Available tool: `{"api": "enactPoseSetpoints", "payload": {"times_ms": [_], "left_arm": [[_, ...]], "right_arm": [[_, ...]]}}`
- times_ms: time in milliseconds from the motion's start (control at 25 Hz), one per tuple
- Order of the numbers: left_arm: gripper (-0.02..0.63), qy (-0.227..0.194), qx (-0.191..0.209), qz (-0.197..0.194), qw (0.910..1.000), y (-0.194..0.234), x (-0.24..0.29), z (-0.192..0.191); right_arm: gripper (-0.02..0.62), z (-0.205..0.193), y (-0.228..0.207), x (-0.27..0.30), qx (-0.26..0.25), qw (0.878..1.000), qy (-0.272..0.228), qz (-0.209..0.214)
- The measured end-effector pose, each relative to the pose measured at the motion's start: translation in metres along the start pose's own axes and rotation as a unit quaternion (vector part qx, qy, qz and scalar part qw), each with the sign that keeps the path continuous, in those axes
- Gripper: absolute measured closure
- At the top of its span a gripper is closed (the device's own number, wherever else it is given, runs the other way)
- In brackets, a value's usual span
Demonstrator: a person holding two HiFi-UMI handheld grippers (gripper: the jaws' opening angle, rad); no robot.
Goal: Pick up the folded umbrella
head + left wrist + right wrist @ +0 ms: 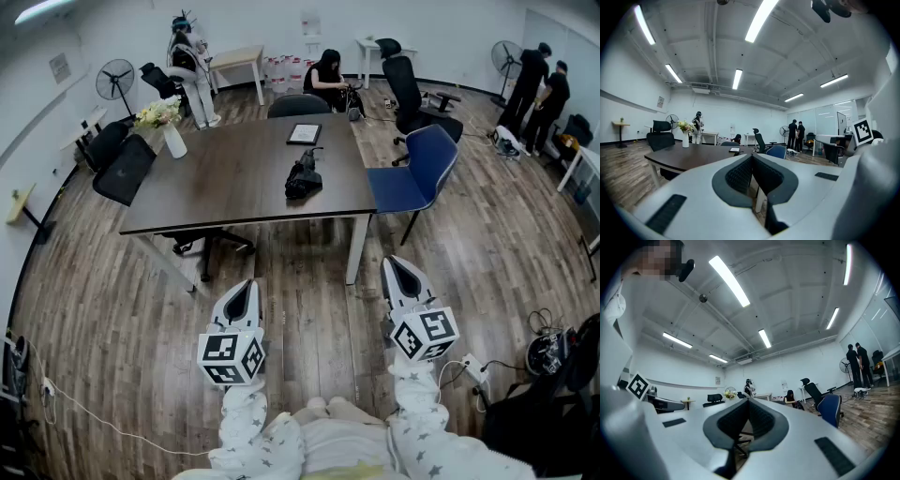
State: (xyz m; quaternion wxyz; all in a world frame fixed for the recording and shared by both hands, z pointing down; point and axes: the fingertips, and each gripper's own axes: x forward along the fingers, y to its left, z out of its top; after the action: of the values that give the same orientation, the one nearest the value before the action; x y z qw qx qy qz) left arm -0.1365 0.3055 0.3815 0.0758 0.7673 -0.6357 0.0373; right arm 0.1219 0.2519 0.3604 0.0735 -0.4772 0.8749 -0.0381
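Observation:
The folded black umbrella (304, 175) lies on the dark brown table (225, 187), toward its right half. Both grippers hang well short of the table, over the wood floor in front of it. My left gripper (246, 284) is shut with nothing in it, its tip pointing at the table's near edge. My right gripper (394, 264) is also shut and empty, beside the table's front right leg. In the left gripper view the pads (752, 172) meet and the table (693, 154) shows beyond them. The right gripper view shows its pads (748, 417) pressed together.
A blue chair (417, 173) stands at the table's right end, black chairs (127, 169) at its left. On the table are a vase of flowers (169, 127) and a dark tablet (304, 133). Several people stand or sit at the far wall. Cables lie on the floor at left and right.

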Motion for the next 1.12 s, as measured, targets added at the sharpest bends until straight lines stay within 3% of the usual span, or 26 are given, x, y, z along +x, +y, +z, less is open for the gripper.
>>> {"api": "enactPoseSetpoints", "payload": {"times_ms": [600, 1120], "left_arm": [[0.581, -0.014, 0.011, 0.009, 0.9998, -0.020, 0.012, 0.010], [0.581, -0.020, 0.007, 0.015, 0.9997, -0.023, 0.025, 0.004]], "right_arm": [[0.574, 0.005, -0.029, -0.005, 0.014, 1.000, -0.014, -0.002], [0.574, -0.014, -0.040, 0.013, 0.024, 1.000, 0.003, 0.010]]}}
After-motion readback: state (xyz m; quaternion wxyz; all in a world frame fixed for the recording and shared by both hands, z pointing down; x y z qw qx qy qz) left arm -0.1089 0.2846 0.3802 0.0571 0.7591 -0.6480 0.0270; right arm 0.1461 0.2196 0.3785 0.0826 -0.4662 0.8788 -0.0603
